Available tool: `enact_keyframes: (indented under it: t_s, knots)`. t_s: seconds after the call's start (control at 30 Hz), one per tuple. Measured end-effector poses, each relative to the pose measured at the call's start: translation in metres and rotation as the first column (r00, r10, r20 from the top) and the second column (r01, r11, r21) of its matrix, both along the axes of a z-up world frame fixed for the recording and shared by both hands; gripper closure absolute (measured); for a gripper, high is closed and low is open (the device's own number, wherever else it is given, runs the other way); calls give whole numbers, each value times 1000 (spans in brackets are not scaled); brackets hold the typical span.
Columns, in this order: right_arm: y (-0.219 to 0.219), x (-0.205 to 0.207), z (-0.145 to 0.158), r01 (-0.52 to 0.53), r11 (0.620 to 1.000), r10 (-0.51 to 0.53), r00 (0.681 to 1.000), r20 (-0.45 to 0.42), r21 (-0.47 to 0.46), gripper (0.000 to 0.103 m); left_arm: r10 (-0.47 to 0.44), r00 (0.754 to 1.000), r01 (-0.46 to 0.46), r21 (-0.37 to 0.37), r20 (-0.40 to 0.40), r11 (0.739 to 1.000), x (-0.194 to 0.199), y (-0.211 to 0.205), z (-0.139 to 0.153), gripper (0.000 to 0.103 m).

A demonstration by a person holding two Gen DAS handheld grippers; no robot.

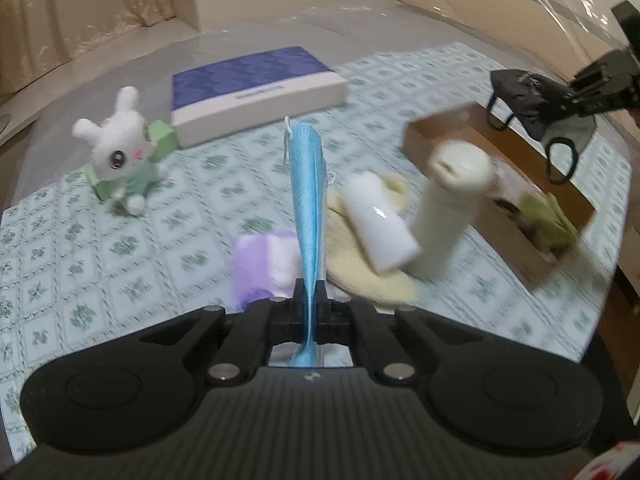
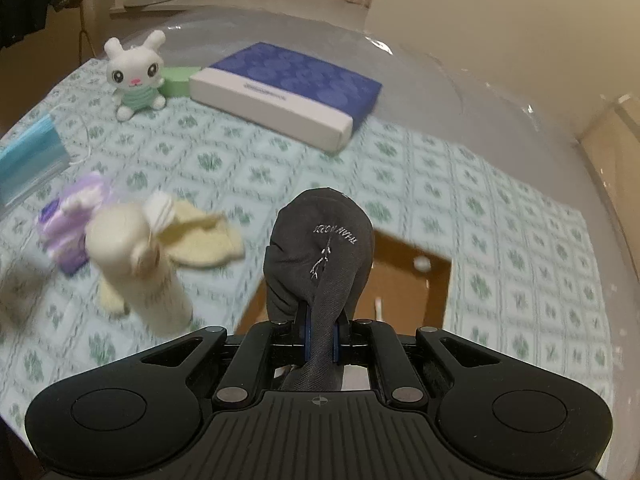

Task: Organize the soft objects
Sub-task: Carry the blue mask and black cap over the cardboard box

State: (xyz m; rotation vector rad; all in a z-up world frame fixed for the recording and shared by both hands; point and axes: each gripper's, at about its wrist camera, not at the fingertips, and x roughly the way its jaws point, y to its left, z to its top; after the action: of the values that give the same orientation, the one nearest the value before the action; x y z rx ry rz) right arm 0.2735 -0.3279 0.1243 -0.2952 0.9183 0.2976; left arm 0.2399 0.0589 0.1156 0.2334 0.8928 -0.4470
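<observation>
Two pleated fabric masks [image 1: 307,184] [image 2: 320,252], tool-pinched [image 1: 310,296] [image 2: 320,332]

Soft warm indoor light, motion blur nearby, fisheye bending at edges

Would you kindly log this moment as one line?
left gripper: shut on blue mask | right gripper: shut on black mask | brown box: below black mask
</observation>
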Motion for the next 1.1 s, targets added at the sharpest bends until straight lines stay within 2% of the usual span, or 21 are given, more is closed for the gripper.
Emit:
enact_keyframes:
  t_s: [0.3,0.5,0.63,0.73,0.87,1.0,1.1]
  knots:
    - [-42,-59,-5,55,998,-55,998,4,38,94,-133,991,133,0,-2,991,-86,-56,13,102]
    - [-63,-82,-8,88,995,-88,996,12,43,94,-216,976,215,-72,-8,974,-115,-99,23,102]
    - [-77,-87,-13,115,992,-115,993,10,47,94,-244,970,242,-123,6,962,-112,-128,24,102]
    - [-87,-87,-17,135,989,-136,991,9,55,94,-232,973,231,-188,15,955,-98,-147,22,102]
    - [-96,-86,-20,152,987,-153,988,8,61,94,-225,974,225,-232,30,946,-84,-178,14,102]
    - [-104,-83,-21,168,982,-171,985,19,88,94,-188,981,194,-270,48,943,-71,-204,8,102]
    - [-108,-80,-22,174,979,-178,984,23,107,94,-151,988,150,-321,24,935,-62,-220,-1,102]
